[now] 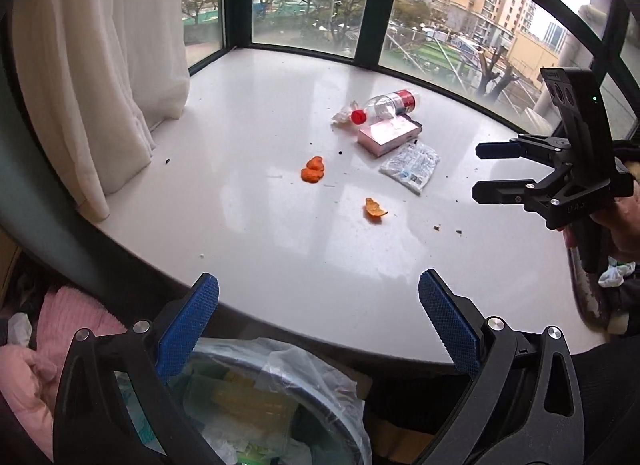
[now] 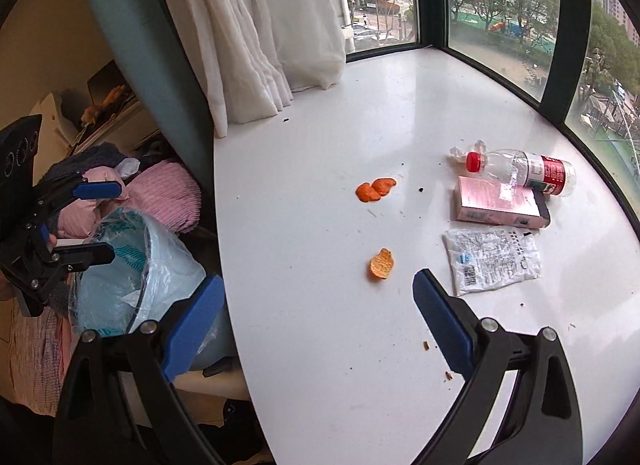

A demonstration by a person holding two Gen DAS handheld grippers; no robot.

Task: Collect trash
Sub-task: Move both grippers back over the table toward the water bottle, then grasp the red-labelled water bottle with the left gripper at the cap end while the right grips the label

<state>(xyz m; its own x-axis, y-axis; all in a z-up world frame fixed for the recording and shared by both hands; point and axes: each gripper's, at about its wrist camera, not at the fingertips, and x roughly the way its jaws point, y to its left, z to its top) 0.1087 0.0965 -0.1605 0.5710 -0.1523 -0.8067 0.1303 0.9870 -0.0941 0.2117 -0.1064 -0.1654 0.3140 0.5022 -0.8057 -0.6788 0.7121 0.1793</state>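
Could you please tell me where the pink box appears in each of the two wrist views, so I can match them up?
Left wrist view: the pink box lies right of centre, in the upper half.
Right wrist view: the pink box lies at the right, about mid-height.
Shared landmark: the red-capped plastic bottle lies against the box's window side in both.

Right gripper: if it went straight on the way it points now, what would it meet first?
Probably the lone curled orange peel on the white sill, centred ahead of the open right gripper. Nothing lies nearer, though depth is uncertain.
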